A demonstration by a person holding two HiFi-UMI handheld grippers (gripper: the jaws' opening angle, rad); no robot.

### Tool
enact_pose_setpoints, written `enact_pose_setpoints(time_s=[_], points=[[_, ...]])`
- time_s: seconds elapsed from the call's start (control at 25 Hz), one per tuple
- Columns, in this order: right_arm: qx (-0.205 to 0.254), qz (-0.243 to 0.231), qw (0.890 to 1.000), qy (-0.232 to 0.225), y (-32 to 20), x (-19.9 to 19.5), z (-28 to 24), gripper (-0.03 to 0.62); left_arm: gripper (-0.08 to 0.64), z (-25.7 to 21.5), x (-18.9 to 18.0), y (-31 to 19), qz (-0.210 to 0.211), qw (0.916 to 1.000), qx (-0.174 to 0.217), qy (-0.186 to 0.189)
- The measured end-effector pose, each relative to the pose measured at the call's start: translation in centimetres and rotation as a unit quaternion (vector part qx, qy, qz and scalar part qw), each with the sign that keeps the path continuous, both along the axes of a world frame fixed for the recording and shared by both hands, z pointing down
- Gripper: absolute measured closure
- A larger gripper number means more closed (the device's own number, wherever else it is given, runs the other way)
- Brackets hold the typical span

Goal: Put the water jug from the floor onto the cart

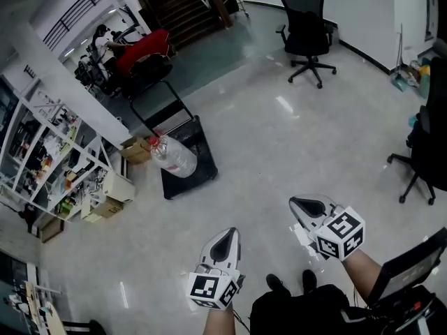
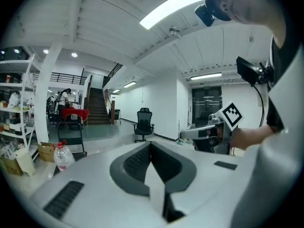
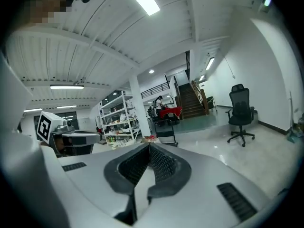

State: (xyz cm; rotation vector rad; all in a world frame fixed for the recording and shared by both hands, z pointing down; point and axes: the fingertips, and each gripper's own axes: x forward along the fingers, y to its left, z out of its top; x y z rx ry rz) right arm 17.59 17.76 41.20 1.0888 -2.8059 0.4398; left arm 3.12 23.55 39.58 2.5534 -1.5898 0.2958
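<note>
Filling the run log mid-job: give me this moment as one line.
left gripper shut, empty | right gripper shut, empty | water jug at cart edge, apart from both

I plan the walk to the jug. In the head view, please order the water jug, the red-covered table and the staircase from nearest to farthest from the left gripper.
From the left gripper:
1. water jug, ahead and left, at the cart.
2. red-covered table, farther, upper left.
3. staircase, at the top, beyond the table.

Shiny pale floor (image 1: 265,159). Black chair (image 1: 307,30) on wheels near a white wall (image 1: 356,2). Dark stairs (image 1: 185,9) at the back. White shelves (image 1: 49,152) full of stuff. Long bright lamp (image 2: 171,6) overhead.
</note>
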Motion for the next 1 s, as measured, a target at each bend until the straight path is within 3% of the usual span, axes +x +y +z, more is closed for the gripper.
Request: enact_pose_setpoints(time_s=[0.32, 0.68, 1.0], points=[[0.018, -0.012, 1.0, 0.008, 11.3, -0.5, 0.2, 0.589, 0.558, 1.1, 1.0, 12.0, 0.006, 0.9998, 0.006, 0.016], [0.015, 0.002, 0.999, 0.03, 26.7, -6.0, 0.7, 0.589, 0.558, 2.8, -6.0, 27.2, -0.003, 0.9982, 0.0, 0.06], [0.035, 0.011, 0.998, 0.054, 35.4, -1.9, -2.1, 0.589, 0.558, 0.6, -1.5, 34.2, 0.02, 0.9962, 0.015, 0.083]])
